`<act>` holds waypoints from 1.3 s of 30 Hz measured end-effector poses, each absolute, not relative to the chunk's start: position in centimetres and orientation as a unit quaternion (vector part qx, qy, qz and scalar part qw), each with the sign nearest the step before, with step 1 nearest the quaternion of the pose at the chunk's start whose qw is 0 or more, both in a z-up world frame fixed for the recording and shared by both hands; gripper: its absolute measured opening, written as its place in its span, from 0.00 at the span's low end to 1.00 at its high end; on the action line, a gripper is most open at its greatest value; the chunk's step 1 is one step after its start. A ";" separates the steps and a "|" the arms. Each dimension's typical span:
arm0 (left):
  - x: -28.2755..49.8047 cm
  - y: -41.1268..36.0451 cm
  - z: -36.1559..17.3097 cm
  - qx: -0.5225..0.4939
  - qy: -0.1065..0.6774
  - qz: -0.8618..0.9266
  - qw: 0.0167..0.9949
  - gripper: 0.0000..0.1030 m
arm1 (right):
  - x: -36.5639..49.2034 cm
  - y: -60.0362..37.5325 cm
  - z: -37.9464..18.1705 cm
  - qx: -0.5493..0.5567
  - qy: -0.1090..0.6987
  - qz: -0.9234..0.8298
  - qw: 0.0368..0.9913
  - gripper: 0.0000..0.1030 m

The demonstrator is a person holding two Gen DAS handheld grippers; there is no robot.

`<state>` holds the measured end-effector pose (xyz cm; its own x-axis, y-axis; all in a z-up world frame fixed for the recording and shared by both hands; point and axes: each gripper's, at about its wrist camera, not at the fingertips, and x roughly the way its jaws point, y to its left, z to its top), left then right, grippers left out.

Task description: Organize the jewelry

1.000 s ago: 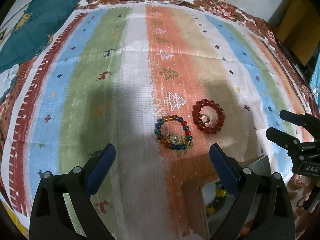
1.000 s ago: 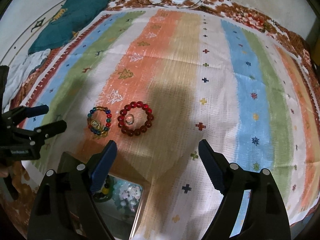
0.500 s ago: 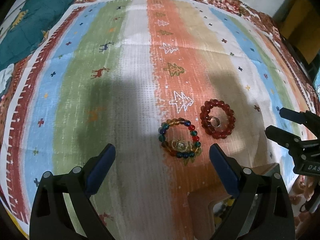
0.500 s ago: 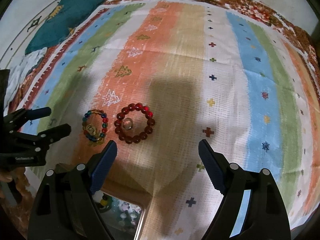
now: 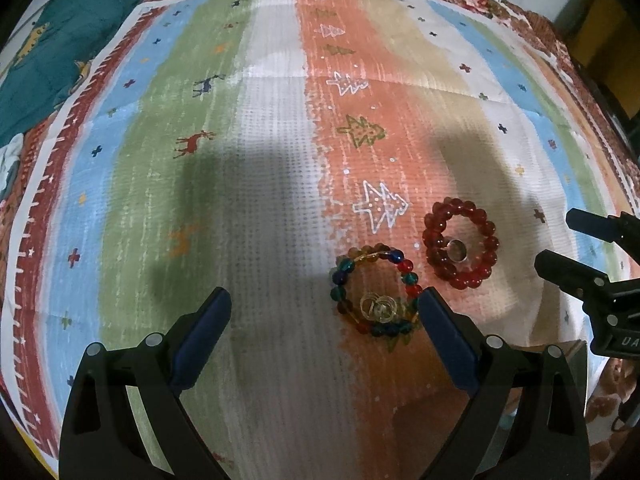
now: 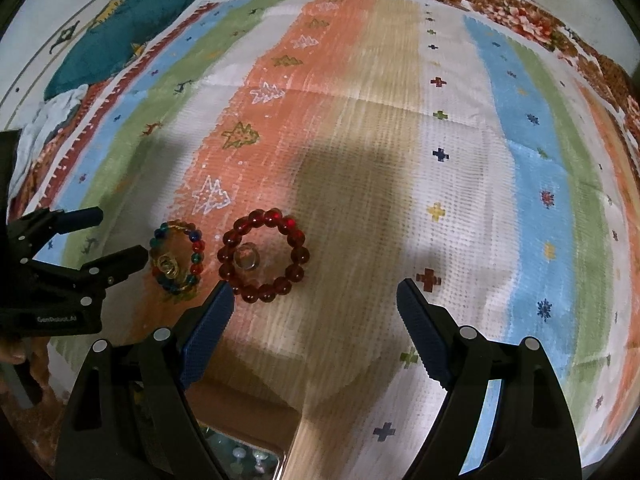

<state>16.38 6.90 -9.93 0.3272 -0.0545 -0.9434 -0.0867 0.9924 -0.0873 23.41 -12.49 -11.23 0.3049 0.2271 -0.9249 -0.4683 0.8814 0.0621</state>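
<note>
Both your claws are wide open and hold nothing — the left claw (image 5: 324, 316) hangs by the colored bracelet (image 5: 374, 290), the right claw (image 6: 316, 304) by the red bracelet (image 6: 264, 255). Both lie on the mat (image 5: 256, 184), maybe a ring (image 6: 246, 257) in each.

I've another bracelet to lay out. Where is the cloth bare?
Bare: the white and green stripes left of the multicoloured bracelet, and right of the red bracelet. Crowded: around both bracelets, near the box.
</note>
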 end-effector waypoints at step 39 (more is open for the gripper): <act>18.5 7.6 -13.0 -0.010 0.602 0.033 0.798 0.42 | 26.9 -10.0 -16.3 -0.154 0.579 0.209 0.773 0.28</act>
<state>18.55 7.63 -12.96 0.2735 0.0409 -0.9610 -0.0642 0.9976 0.0242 26.85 -10.04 -16.26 0.2422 0.1453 -0.9593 -0.5020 0.8649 0.0043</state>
